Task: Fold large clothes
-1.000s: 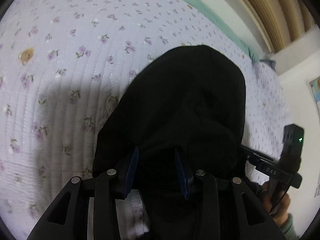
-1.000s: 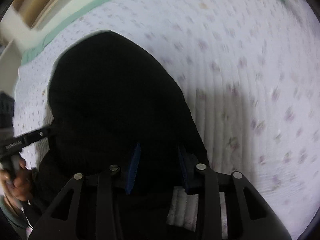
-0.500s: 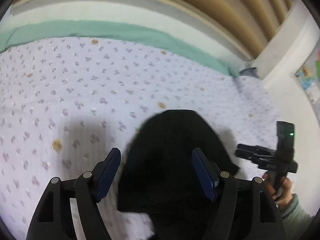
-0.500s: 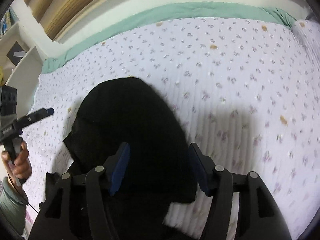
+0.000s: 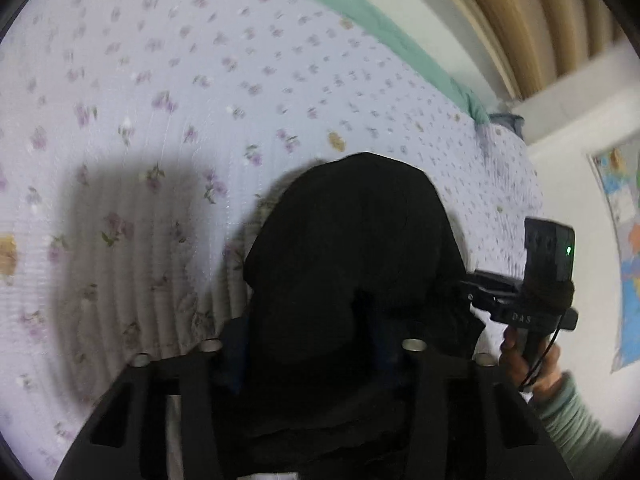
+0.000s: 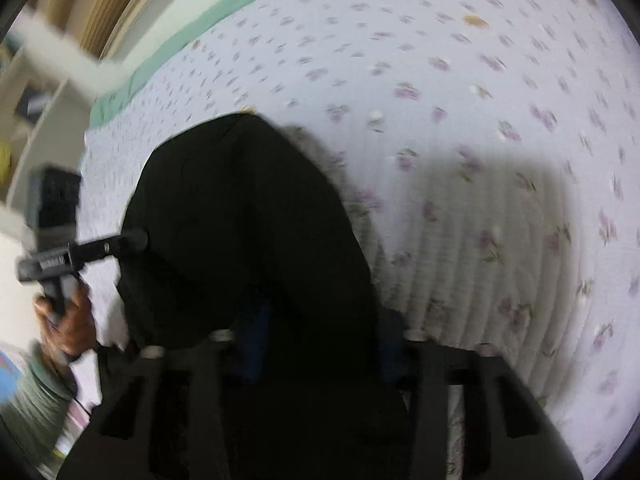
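Note:
A black garment [image 5: 352,248] lies bunched on a floral quilted bedspread [image 5: 168,92]. It also shows in the right wrist view [image 6: 240,232]. My left gripper [image 5: 312,344] is low over its near edge with dark cloth bunched between the blue pads, which are mostly hidden. My right gripper [image 6: 320,344] is likewise buried in the garment's near edge. In the left wrist view the right gripper [image 5: 464,292] shows at the garment's right side. In the right wrist view the left gripper [image 6: 136,240] shows at the garment's left side.
A green sheet edge [image 5: 360,4] runs along the far side of the bed below a wooden headboard [image 5: 520,20]. A white wall with a poster [image 5: 624,240] stands at the right. White shelves [image 6: 36,112] stand beside the bed.
Half a second ago both grippers were open and raised above the garment. Now both have come down onto its near edge and their fingers have closed in on the cloth.

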The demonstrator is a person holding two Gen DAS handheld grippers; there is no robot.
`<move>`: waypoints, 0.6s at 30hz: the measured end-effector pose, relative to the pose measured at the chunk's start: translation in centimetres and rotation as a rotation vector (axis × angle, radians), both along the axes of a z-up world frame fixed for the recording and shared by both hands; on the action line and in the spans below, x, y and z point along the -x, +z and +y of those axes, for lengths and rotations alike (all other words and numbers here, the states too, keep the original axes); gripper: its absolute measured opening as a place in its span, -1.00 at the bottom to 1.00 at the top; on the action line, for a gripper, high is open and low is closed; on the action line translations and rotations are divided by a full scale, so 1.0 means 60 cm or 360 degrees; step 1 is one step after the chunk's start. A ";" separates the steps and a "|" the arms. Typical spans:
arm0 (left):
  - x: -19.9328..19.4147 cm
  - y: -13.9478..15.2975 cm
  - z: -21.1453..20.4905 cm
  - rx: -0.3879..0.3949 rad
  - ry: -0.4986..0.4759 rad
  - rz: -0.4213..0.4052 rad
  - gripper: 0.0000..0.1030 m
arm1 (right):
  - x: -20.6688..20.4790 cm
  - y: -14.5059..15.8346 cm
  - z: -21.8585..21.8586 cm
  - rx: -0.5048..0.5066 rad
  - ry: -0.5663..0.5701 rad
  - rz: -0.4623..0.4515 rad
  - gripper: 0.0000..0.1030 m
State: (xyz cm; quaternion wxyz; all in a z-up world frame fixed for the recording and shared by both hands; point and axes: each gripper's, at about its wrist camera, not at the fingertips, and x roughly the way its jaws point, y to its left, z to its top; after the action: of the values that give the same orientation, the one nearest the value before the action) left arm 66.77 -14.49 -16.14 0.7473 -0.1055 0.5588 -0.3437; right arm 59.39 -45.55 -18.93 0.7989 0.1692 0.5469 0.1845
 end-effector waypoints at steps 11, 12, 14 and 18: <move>0.211 0.204 0.062 0.0005 -0.0160 -0.0434 -0.45 | 0.210 0.213 0.037 0.0209 0.0121 -0.0502 -0.65; 0.238 0.219 0.065 -0.0001 -0.0175 -0.0459 -0.45 | 0.235 0.230 0.044 0.0214 0.0122 -0.0524 -0.65; 0.296 0.242 0.078 -0.0030 -0.0214 -0.0514 -0.45 | 0.295 0.260 0.059 0.0247 0.0134 -0.0567 -0.65; 0.418 0.253 0.093 -0.0172 -0.0259 -0.0584 -0.45 | 0.411 0.281 0.090 0.0382 0.0163 -0.0606 -0.65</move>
State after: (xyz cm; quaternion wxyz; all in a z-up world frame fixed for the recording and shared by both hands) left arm 41.69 -8.94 -0.96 0.8109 0.0447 0.4376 -0.3860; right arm 34.73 -40.14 -2.06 0.8916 0.0072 0.4122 0.1872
